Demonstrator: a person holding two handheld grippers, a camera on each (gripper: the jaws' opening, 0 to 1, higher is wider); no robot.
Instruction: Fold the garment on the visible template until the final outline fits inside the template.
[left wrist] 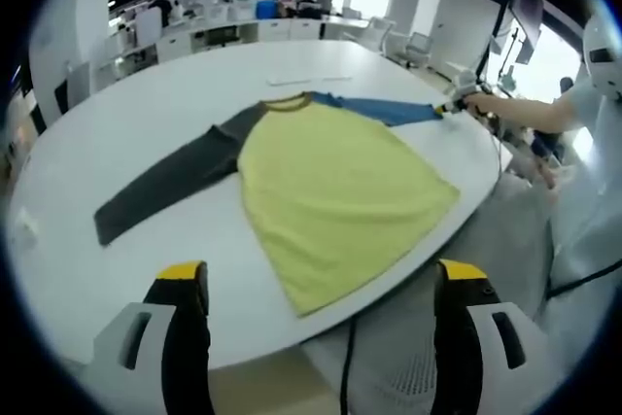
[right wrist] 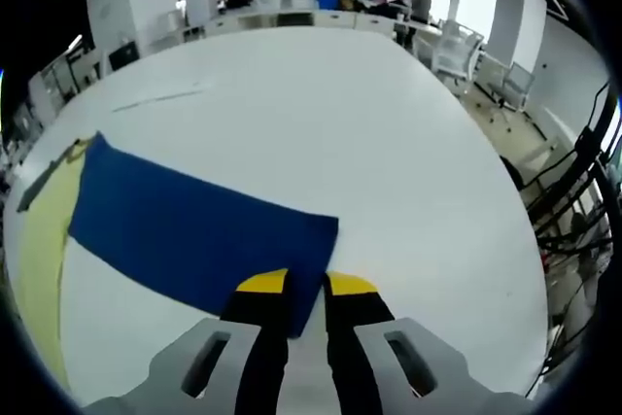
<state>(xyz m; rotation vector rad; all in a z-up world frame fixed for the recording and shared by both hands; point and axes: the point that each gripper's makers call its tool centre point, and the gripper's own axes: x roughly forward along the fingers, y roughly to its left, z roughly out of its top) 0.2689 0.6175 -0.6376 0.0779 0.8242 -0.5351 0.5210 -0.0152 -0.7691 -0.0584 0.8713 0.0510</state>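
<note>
**A:** Looking at the shirt (left wrist: 330,191), where does it lie?

**B:** Flat on the white table (left wrist: 146,104), yellow body toward the near edge, hem corner reaching right to that edge. The grey sleeve (left wrist: 170,182) stretches toward the left side of the table, the blue sleeve (right wrist: 194,230) toward the right. I can make out no clear template outline under it; a thin line shows on the table beyond the collar, too faint to read.

**B:** The right gripper (right wrist: 306,289) has its jaws nearly together over the cuff end of the blue sleeve. I judge it is pinching the cuff, and in the left gripper view that gripper (left wrist: 465,104) sits at the sleeve's end with a person's forearm behind it.

**A:** And the left gripper (left wrist: 321,284)?

**B:** Jaws wide apart, holding nothing, hanging off the near edge of the table, well short of the cloth and pointed across it.

**A:** What could go wrong?

**B:** The pinch is on the very tip of the cuff, so a quick lift may let it slip out. Pulling along the sleeve, not up and over, would likely drag the whole shirt, and the hem corner could slide off the edge. With nothing pinning the body, the fold may land crooked.
</note>
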